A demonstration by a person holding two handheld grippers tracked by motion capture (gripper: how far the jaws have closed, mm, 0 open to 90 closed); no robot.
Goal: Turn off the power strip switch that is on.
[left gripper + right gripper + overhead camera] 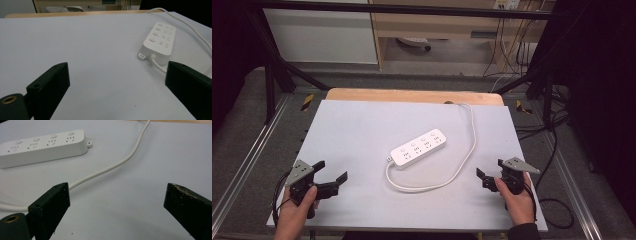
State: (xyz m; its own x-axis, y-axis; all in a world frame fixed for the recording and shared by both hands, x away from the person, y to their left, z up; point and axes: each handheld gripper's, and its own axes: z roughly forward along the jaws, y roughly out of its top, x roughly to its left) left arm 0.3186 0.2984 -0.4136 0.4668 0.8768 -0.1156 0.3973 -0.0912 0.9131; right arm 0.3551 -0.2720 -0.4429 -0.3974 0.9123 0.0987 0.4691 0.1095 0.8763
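A white power strip [418,148] with several sockets lies slanted at the middle of the pale table mat [357,125]. Its white cable [427,187] loops toward the near side, then runs up the right to the table's far edge. My left gripper [332,171] stands open near the front left corner, nothing between its jaws. In the left gripper view that gripper [117,72] faces the power strip [160,41] at upper right. My right gripper [490,167] stands open at the front right. In the right gripper view it [117,192] hovers by the cable [112,166], with the power strip [42,146] beyond.
A wooden strip [412,95] edges the table's far side. Black frame bars [277,75] stand at the back corners, and loose dark cables [557,200] lie on the floor to the right. A light cabinet [437,30] stands behind.
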